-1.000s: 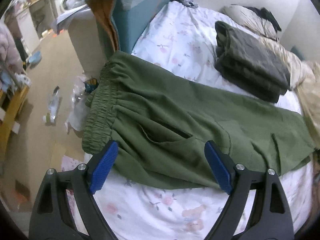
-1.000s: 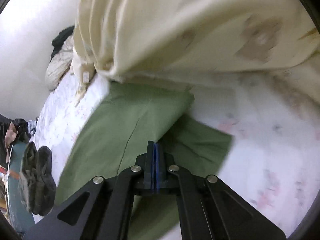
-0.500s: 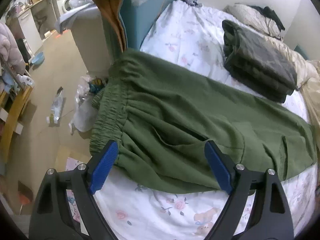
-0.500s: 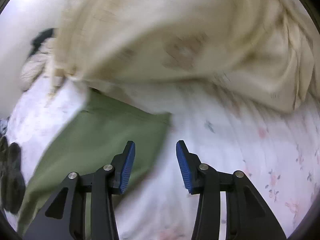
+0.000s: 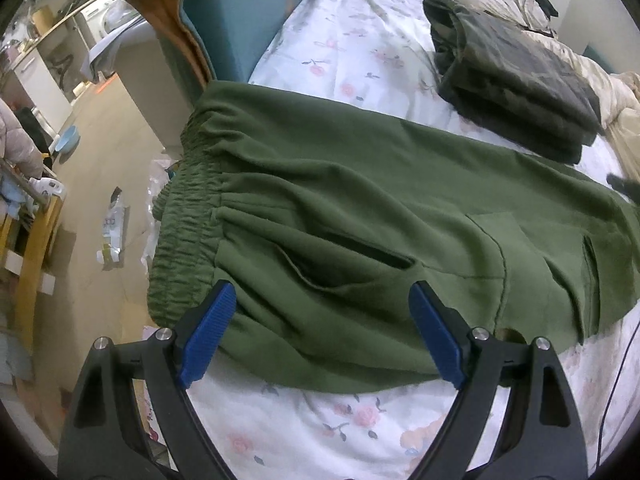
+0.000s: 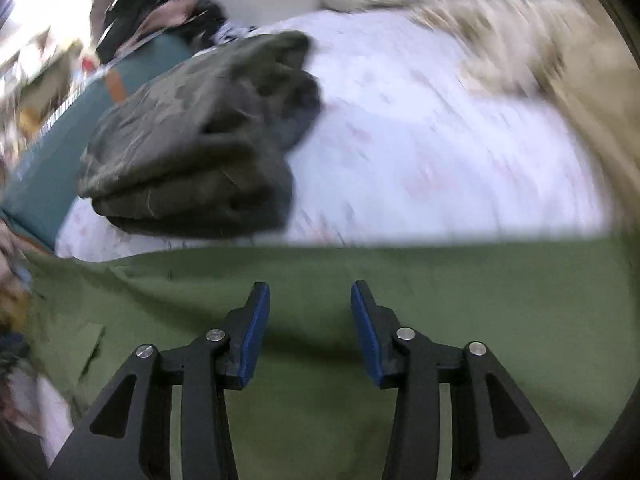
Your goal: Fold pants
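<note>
Green pants [image 5: 360, 208] lie across the floral bed sheet [image 5: 352, 40], folded lengthwise, with the elastic waistband [image 5: 188, 224] at the bed's left edge and a pocket opening facing me. My left gripper [image 5: 320, 332] is wide open and empty, just above the near edge of the pants by the waistband. My right gripper [image 6: 308, 328] is open and empty, low over the green fabric [image 6: 440, 288]; that view is blurred.
A stack of folded dark camouflage clothes [image 5: 516, 76] lies on the sheet behind the pants, also in the right wrist view [image 6: 200, 140]. A cream duvet [image 6: 560, 60] is bunched at the right. A teal box [image 5: 248, 12] stands beside the bed; litter lies on the floor [image 5: 112, 232].
My right gripper opened, letting go of the pant leg, and swung from the duvet side to over the pants facing the folded stack. The left gripper moved a little closer to the pants, still open.
</note>
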Tool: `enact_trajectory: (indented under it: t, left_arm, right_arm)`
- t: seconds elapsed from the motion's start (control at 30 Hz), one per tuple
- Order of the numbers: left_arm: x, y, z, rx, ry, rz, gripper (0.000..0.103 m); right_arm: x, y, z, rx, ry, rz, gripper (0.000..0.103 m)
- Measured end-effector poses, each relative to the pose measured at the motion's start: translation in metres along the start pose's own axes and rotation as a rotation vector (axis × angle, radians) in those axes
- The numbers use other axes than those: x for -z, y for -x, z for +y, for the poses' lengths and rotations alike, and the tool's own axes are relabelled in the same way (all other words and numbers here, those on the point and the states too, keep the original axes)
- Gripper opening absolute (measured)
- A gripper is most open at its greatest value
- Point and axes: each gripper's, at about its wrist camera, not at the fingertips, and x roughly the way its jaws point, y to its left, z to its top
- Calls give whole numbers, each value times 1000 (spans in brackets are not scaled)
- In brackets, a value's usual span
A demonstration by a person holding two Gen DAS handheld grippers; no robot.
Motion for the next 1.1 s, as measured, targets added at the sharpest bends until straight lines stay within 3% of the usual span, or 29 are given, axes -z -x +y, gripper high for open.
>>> enact_trajectory:
  t: [0.1, 0.17, 0.23, 0.3, 0.33, 0.37, 0.4, 0.5, 0.63, 0.73, 0.83, 0.93, 1.03, 1.07, 1.1]
  left_arm:
    - [-3, -4, 6, 6, 23, 16, 86]
    - [-3, -7, 8, 18, 40, 36, 86]
    - [-3, -8, 10, 40, 57, 53, 86]
    - [-3, -5, 11, 55, 64, 51, 86]
    - [-3, -3, 11, 60, 62, 47, 86]
    - [-3, -1, 10, 63, 59, 42, 86]
    - [-3, 1, 11, 64, 55, 38, 86]
    - [-2, 4, 13, 66, 61, 30, 86]
    - [-1, 4, 17, 61, 77, 33, 86]
    - [-1, 4, 21, 53, 91, 34, 86]
    - [-2, 3, 22, 46, 99, 31, 86]
    - [-2, 2, 19, 61, 94, 44, 86]
    - [-2, 2, 14, 75, 85, 43, 86]
    - [-2, 3, 12, 75, 78, 40, 86]
    - [-1, 4, 10, 72, 71, 35, 86]
  right_arm:
    - [-35, -34, 12, 7, 50, 97, 55]
    - [-42, -53, 35, 24, 178, 170, 55]
    - [-33, -77, 52, 71, 310, 290, 55]
    - [-22, -94, 62, 120, 390, 335, 54]
    - [-17, -96, 65, 137, 420, 327, 52]
    - [-14, -93, 67, 127, 432, 308, 34]
    - [-13, -90, 69, 124, 440, 297, 0]
    - [-14, -66, 76, 112, 482, 212, 0]
    - [-33, -43, 61, 123, 358, 46, 0]
    - [-41, -43, 59, 170, 307, -27, 0]
    - [-45, -48, 55, 296, 328, -37, 0]
    - [-45, -43, 44, 71, 243, 37, 0]
    - [-27, -22, 71, -228, 311, 41, 0]
    - [-18, -22, 86, -299, 363, 76, 0]
    - [-12, -27, 98, -301, 417, 119, 0]
